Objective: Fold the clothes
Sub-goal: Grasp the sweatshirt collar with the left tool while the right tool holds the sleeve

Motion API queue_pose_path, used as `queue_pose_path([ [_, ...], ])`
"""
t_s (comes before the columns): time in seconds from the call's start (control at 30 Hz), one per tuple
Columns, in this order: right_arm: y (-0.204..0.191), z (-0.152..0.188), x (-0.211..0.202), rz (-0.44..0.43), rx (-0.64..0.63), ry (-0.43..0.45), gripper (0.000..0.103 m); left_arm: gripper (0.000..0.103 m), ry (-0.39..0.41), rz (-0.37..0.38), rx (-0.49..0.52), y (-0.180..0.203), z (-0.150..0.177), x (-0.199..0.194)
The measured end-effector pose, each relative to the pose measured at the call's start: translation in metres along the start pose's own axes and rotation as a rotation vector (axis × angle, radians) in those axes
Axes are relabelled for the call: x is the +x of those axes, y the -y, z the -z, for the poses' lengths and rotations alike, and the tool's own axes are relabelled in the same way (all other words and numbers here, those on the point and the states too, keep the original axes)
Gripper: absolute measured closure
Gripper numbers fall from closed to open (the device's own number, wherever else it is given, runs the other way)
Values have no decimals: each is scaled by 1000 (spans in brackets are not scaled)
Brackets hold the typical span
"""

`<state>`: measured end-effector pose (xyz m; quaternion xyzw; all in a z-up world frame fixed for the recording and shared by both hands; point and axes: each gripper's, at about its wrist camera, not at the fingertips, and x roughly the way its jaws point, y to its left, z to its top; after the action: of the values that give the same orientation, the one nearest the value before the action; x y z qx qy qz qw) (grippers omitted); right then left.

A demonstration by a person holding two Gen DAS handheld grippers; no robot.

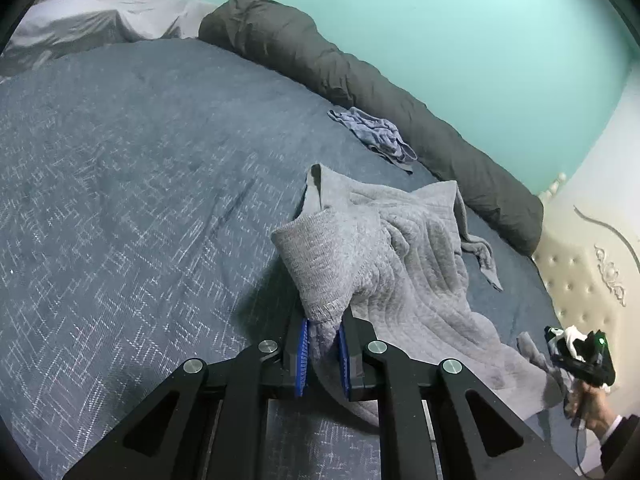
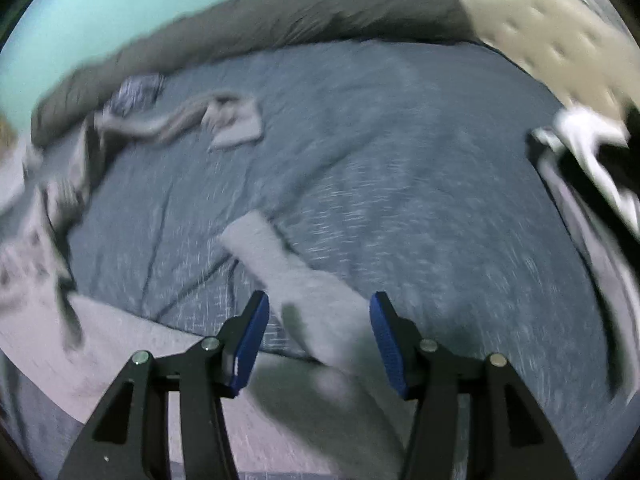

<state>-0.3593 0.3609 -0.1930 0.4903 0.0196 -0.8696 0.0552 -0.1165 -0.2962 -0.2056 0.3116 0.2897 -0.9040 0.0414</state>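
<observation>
Spread across the near-right bed (image 1: 120,184), the grey sweatshirt (image 1: 416,264) is hanging by its cuff, pinched in the left gripper (image 1: 323,354); the right gripper (image 2: 318,336) is gaping around a sleeve, risking slippage.

Likely a bedroom: bed (image 1: 140,160), tufted headboard (image 1: 576,288), bolster (image 1: 360,76).

right wrist view smeared by motion blur; black-and-white object (image 2: 592,160) at right edge unreadable. grey garment (image 1: 384,264) partly hidden behind left gripper (image 1: 324,344).
</observation>
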Motion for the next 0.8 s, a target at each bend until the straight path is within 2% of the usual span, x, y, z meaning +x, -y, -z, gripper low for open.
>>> queue_pose_path([
  [0.1,-25,-5,23,59,-109,-68,50,90,-4,0,4,0,0,1],
  [0.17,-32,-5,31,64,-128,-75,63,90,-7,0,9,-1,2,-1],
  [0.2,-32,-5,31,66,-127,-72,75,90,-9,-3,12,0,3,-2],
  [0.23,-31,-5,31,72,-122,-68,83,90,-10,-4,12,0,3,-3],
  [0.33,-25,-6,19,75,-108,-42,93,90,-13,-7,13,1,6,-6],
  [0.53,15,-10,-45,93,-34,96,95,90,-8,-19,27,14,7,-16],
  [0.7,62,1,-87,120,35,150,95,91,-29,-41,78,27,10,-25],
  [0.8,85,13,-100,127,81,159,96,92,-39,-44,70,28,5,-31],
])
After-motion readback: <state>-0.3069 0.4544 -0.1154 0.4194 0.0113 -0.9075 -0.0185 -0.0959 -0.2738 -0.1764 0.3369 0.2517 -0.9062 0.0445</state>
